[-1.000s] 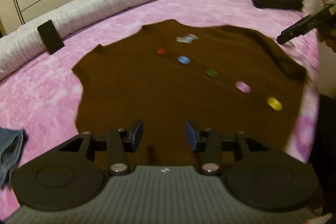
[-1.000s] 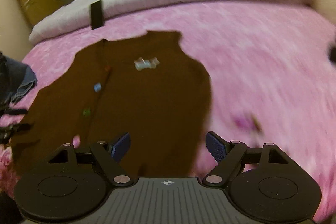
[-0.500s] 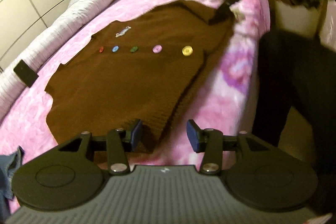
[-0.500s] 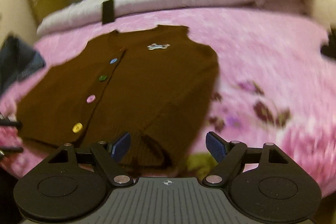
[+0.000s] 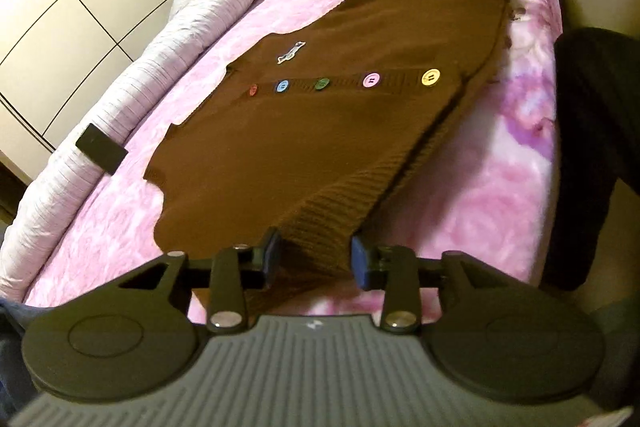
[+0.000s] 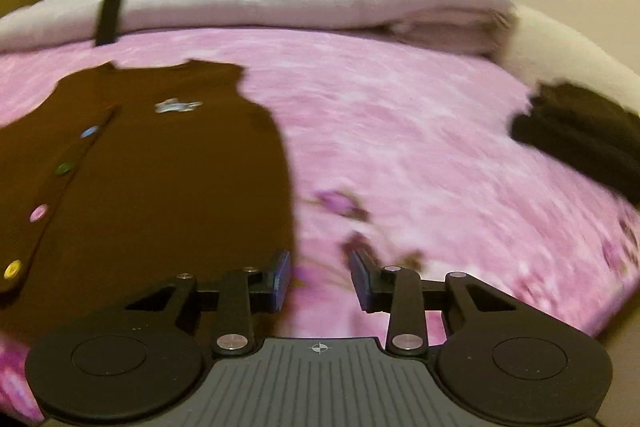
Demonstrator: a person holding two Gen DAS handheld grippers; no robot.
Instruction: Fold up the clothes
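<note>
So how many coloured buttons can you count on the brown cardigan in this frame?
5, in one row down the brown cardigan placket: red nearest the collar, then blue, green, pink, and yellow nearest the hem. None appears hidden.

The right gripper (image 6: pixel 319 277) hovers with jaws apart over the pink bedspread (image 6: pixel 400 131), just beside the edge of the brown cardigan (image 6: pixel 168 179) to its left. Ahead lies a white duvet (image 6: pixel 304 3); far right, a dark folded pile (image 6: pixel 576 135).
</note>
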